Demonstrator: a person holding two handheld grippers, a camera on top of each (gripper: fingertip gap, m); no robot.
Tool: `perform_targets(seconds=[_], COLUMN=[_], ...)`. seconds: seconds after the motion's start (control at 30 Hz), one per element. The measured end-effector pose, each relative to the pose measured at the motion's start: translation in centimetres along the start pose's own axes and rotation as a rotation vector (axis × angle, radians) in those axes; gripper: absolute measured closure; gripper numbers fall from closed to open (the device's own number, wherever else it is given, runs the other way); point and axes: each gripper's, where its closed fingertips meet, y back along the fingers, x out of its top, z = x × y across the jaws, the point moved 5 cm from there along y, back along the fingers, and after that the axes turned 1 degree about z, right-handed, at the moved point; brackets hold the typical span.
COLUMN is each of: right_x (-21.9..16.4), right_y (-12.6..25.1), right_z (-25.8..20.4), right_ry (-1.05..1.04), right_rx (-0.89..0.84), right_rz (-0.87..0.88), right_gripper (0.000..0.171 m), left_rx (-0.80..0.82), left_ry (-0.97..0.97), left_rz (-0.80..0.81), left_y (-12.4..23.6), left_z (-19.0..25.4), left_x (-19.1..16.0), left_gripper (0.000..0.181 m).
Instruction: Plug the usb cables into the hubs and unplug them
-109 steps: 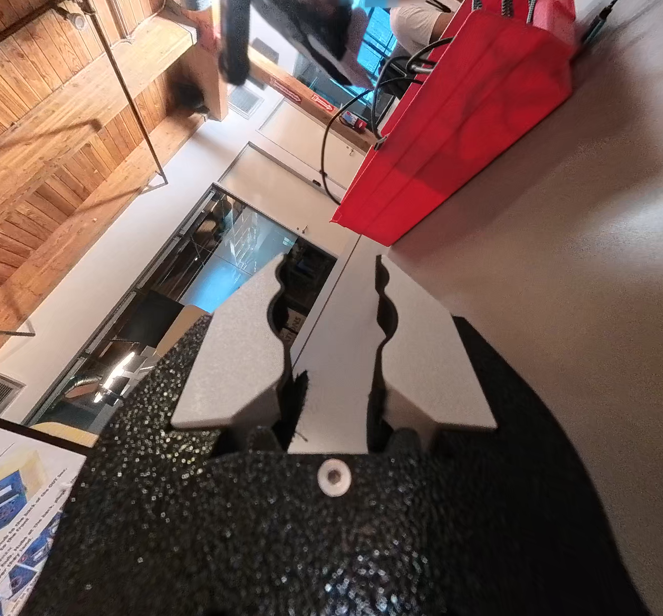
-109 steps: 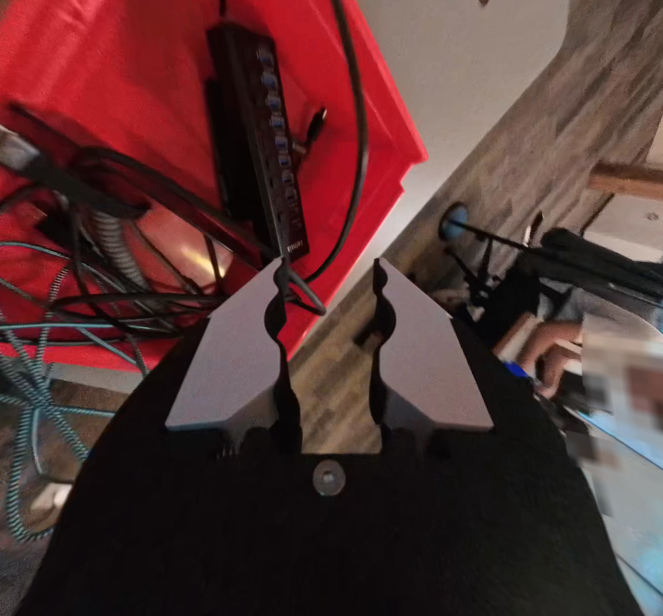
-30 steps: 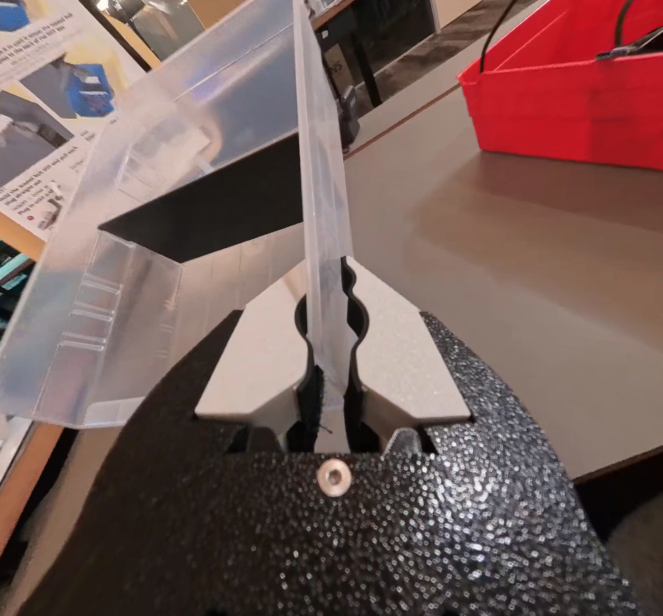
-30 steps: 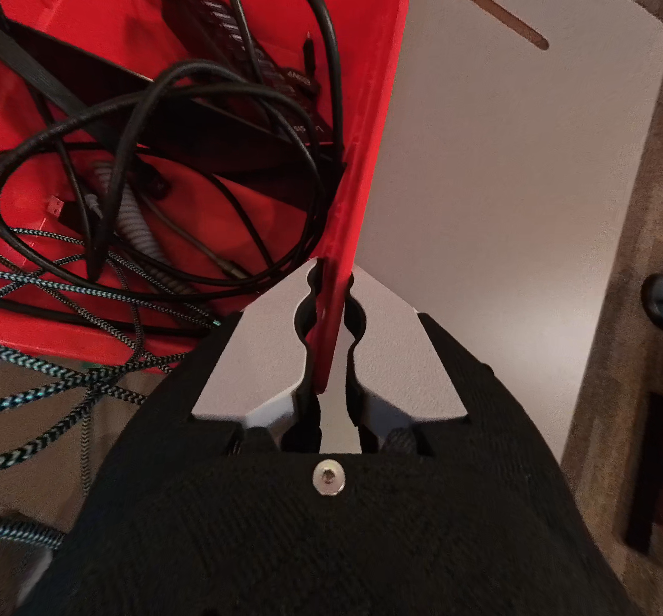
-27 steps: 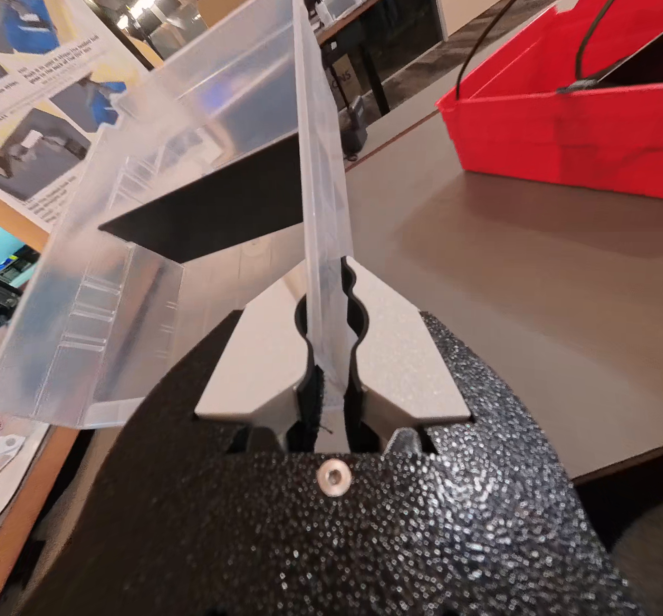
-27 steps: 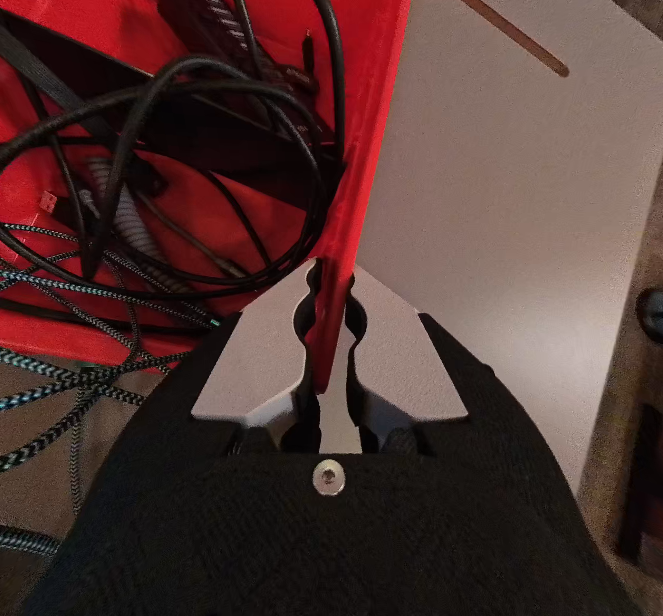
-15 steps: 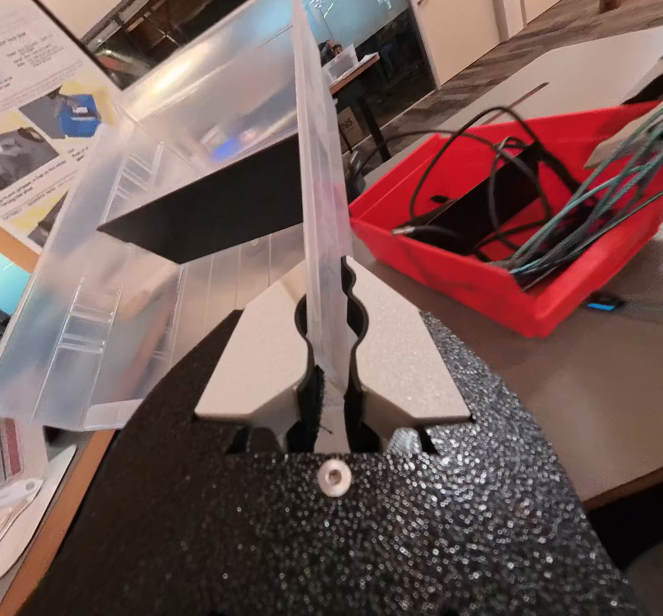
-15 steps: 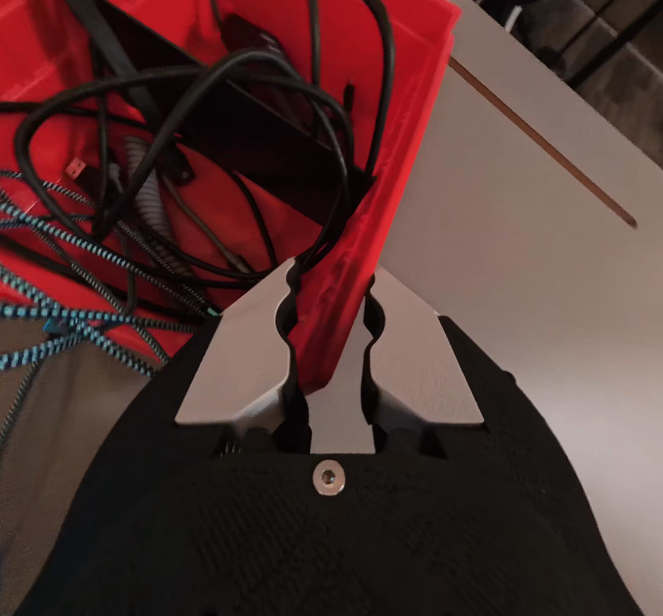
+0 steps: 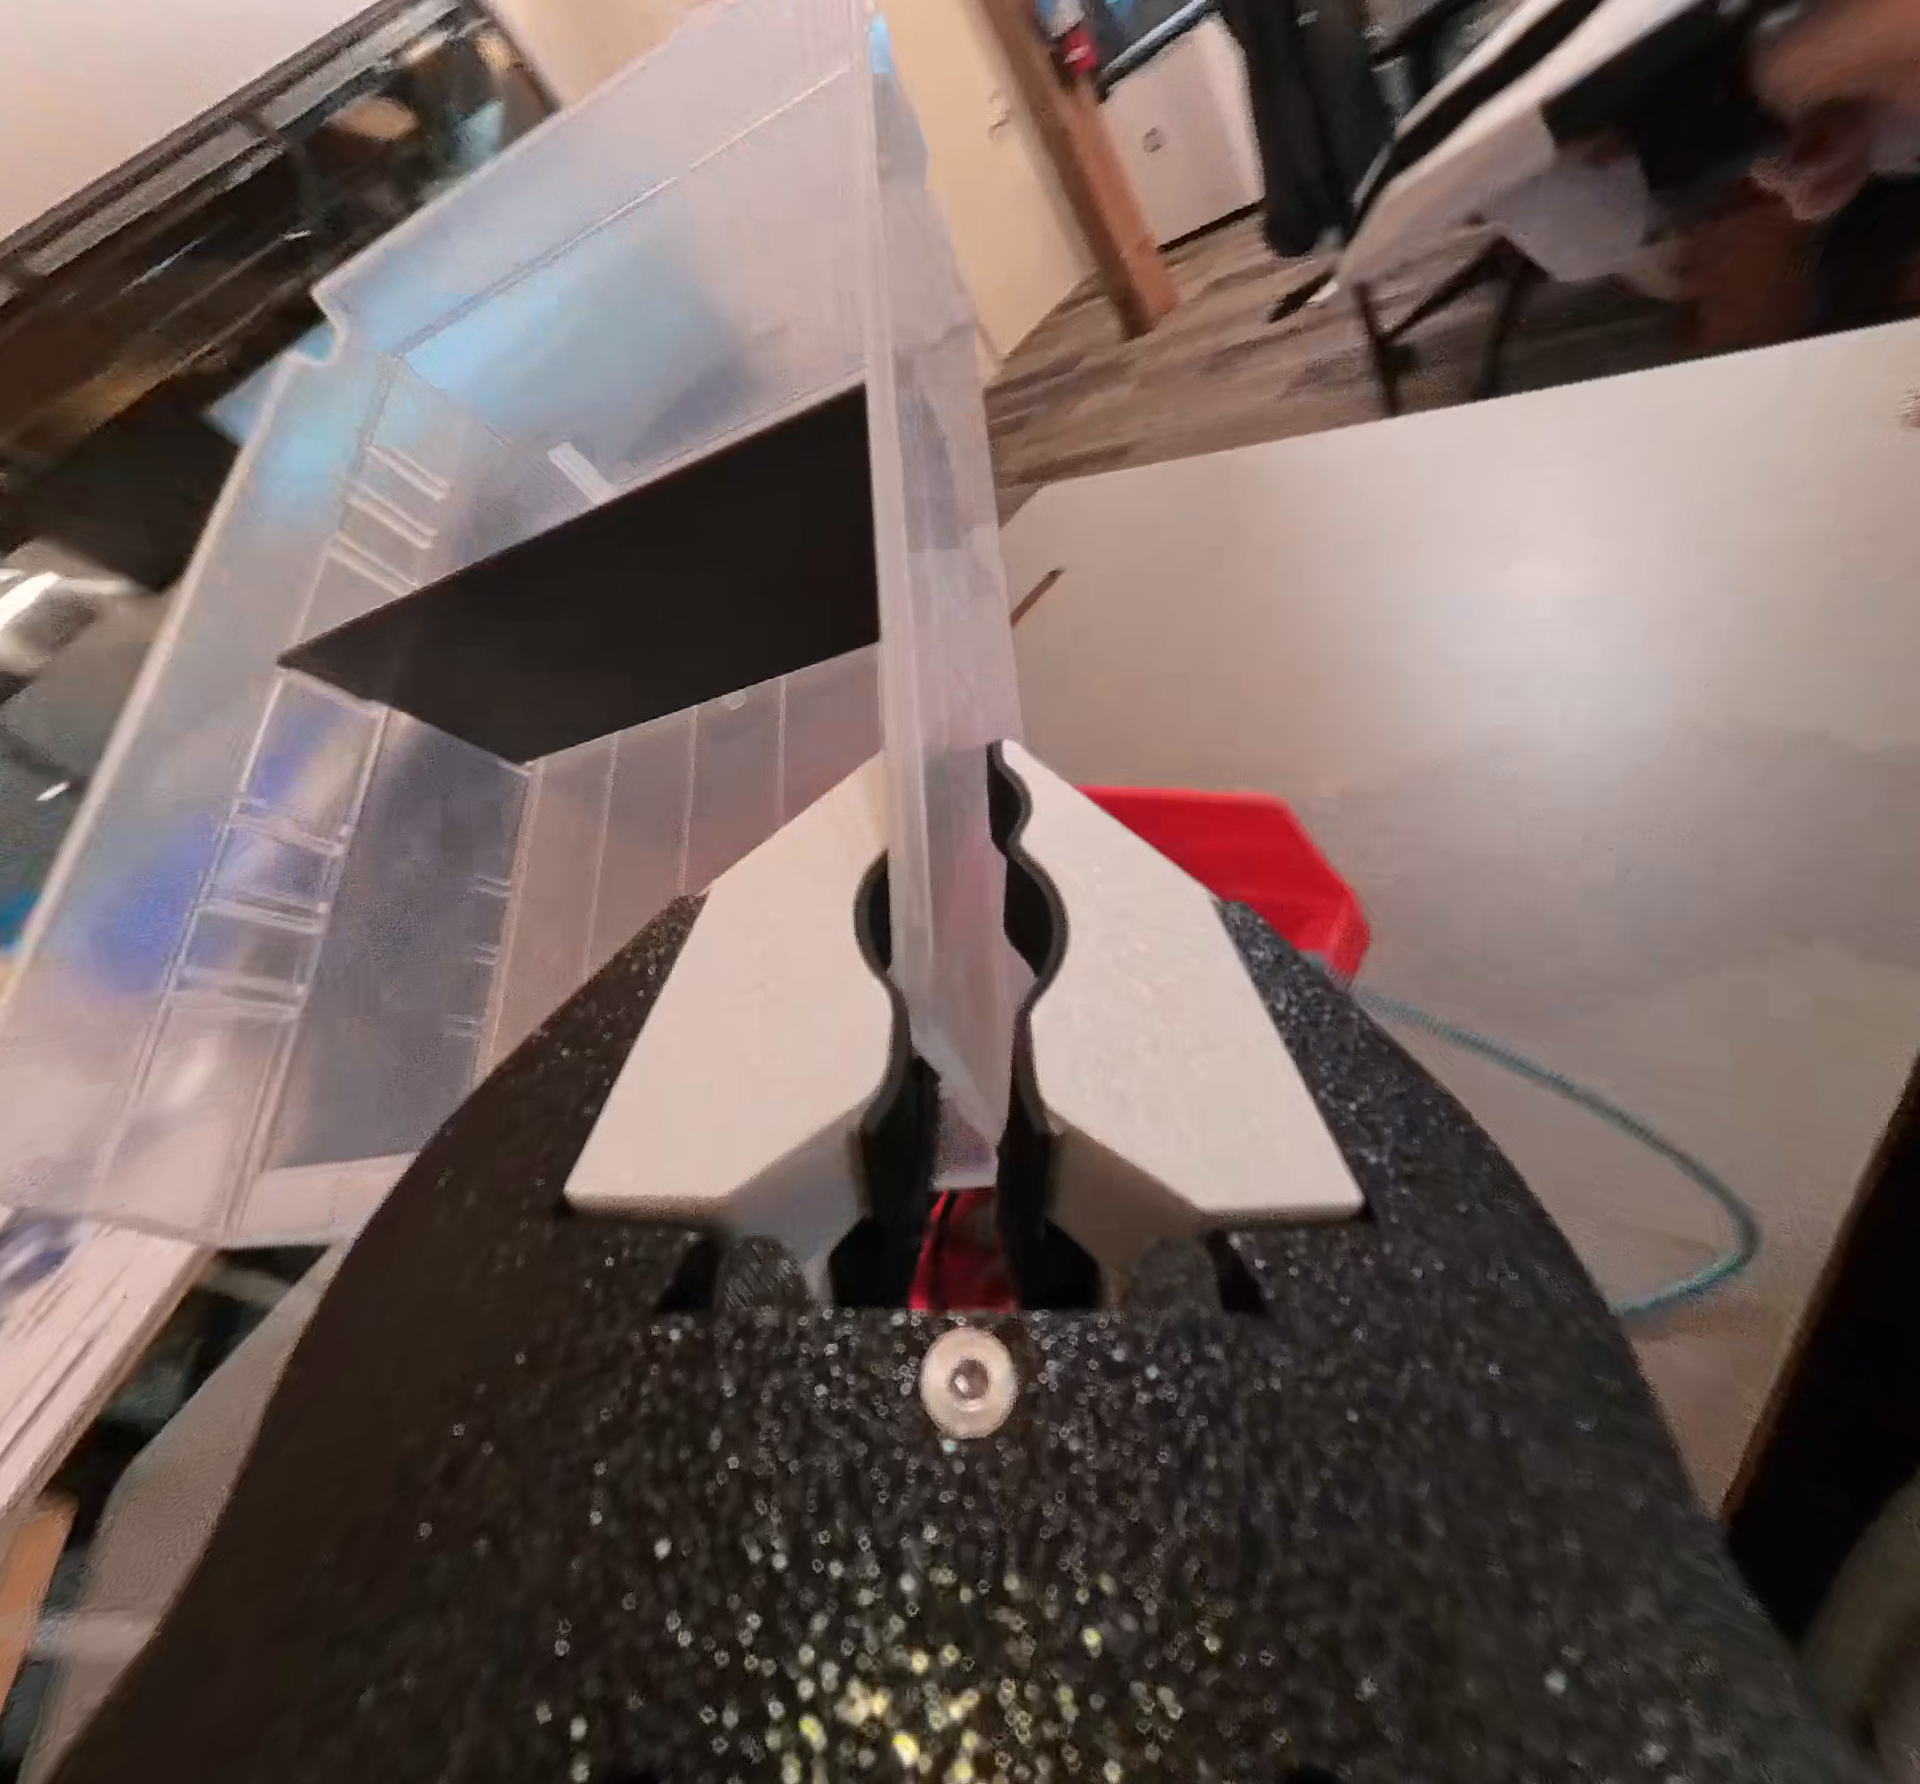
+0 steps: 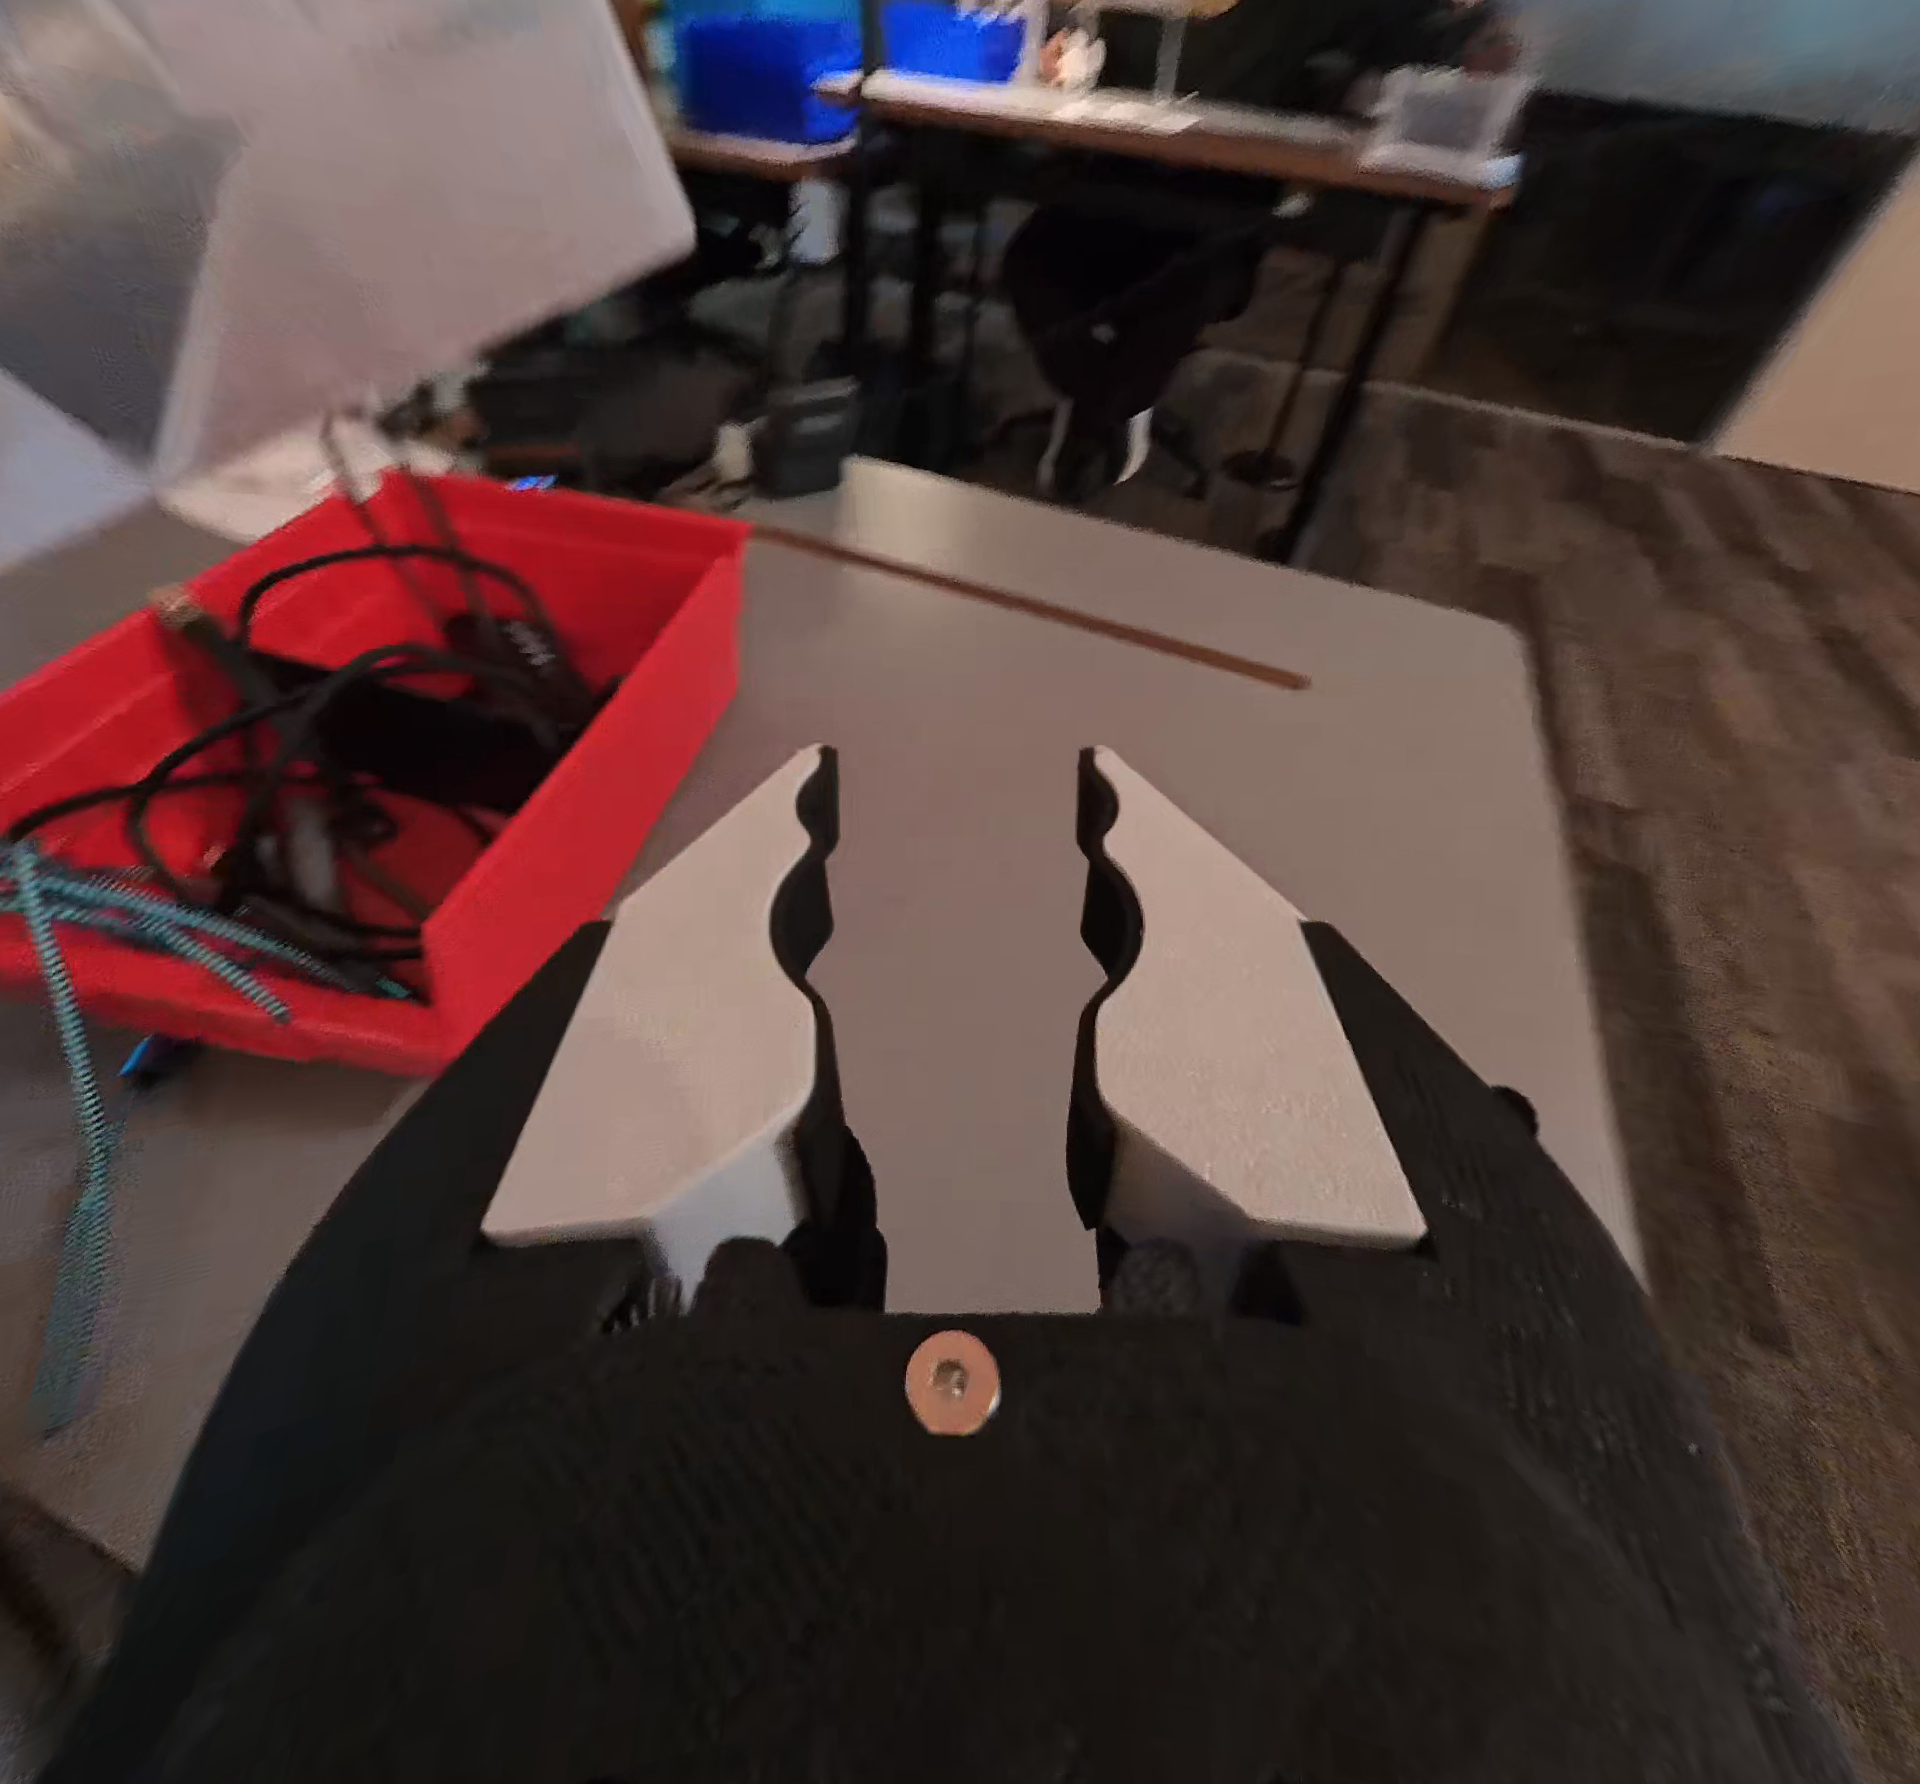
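Note:
My left gripper (image 9: 951,799) is shut on the side wall of a clear plastic bin (image 9: 582,404) and holds it in the air, tilted; a black divider (image 9: 623,612) sits inside it. The red bin (image 10: 582,799) stands on the grey table, left of my right gripper (image 10: 954,758), which is open and empty above the tabletop. In the red bin lie tangled black cables (image 10: 343,726), a black hub (image 10: 520,643) and teal braided cables (image 10: 156,934) that spill over its near edge. A corner of the red bin (image 9: 1226,851) shows behind the left gripper's right finger.
The grey table (image 10: 1143,695) has a dark groove (image 10: 1039,607) across it and edges at the right and far side. The clear bin (image 10: 260,124) hangs blurred above the red bin. A teal cable (image 9: 1621,1142) trails on the table. Desks, chairs and a person stand beyond. Spacing between my two grippers at the tips: around 25 cm.
My right gripper let go of the red bin's wall, opened wide and drew back to the right. My left gripper carried the clear bin up and over, above the red bin.

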Motion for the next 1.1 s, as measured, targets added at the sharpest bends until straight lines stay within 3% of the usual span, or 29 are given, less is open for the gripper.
perform_targets(seconds=[0.27, 0.47, 0.63, 0.8, 1.03, 1.1], right_x=[0.4, -2.0, -2.4, -2.7, -2.7, -3.3], right_y=[9.9, 12.8, 12.3, 10.6, 7.6, 6.8], right_z=[9.4, 13.0, 13.0, 12.2, 10.3, 10.2], right_ry=[-0.136, -0.23, -0.266, -0.235, -0.159, -0.124], right_rx=[-0.284, -0.371, -0.319, -0.272, -0.147, -0.194], right_rz=[0.299, 0.259, 0.254, 0.184, 0.108, 0.024], right_gripper=[0.149, 0.146, 0.144, 0.144, 0.142, 0.141], left_rx=[-0.468, -0.551, -0.585, -0.512, -0.453, -0.442], left_ry=[0.138, 0.149, 0.05, 0.112, 0.123, 0.084], left_rz=[0.03, -0.037, -0.151, -0.199, -0.299, -0.296], left_y=[-9.3, -15.0, -19.3, -22.5, -23.3, -23.3], left_z=[7.7, 13.7, 17.6, 18.4, 18.7, 19.2], left_x=[6.5, 7.1, 5.1, 2.1, -2.3, -2.8], left_gripper=[0.173, 0.173, 0.174, 0.173, 0.174, 0.174])
